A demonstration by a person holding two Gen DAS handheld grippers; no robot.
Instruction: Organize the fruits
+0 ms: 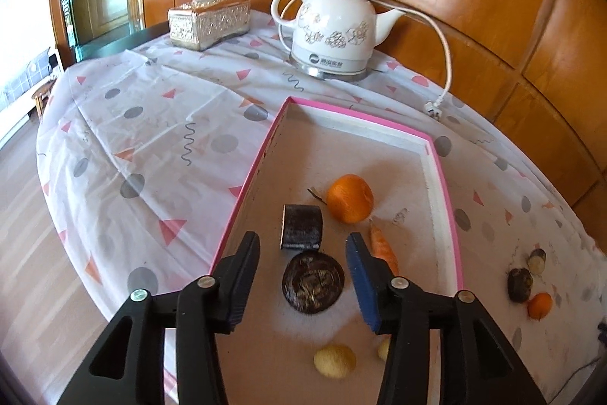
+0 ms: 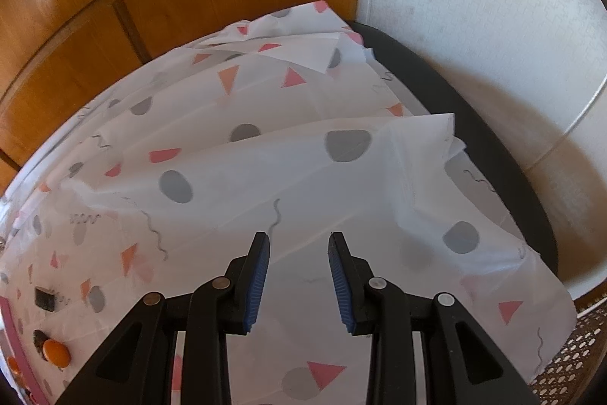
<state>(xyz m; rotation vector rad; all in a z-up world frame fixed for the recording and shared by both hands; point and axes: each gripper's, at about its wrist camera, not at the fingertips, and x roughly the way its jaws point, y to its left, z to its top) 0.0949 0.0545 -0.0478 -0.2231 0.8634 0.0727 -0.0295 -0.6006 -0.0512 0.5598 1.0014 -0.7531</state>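
Left tongs [image 1: 303,245] spread above pink-rimmed tray [image 1: 451,215] holding glossy round orange [image 1: 349,199]; right tongs [image 2: 299,240] empty, jaws parted over crinkled cloth [image 2: 303,154].

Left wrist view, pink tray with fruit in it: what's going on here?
A person is sorting fruit into the pink tray with two handheld grippers. The left gripper hangs open over the tray, holding nothing; a dark round piece lies just below it, beside an orange and a carrot. More fruit waits on the tablecloth. The right gripper hovers empty over bare cloth.
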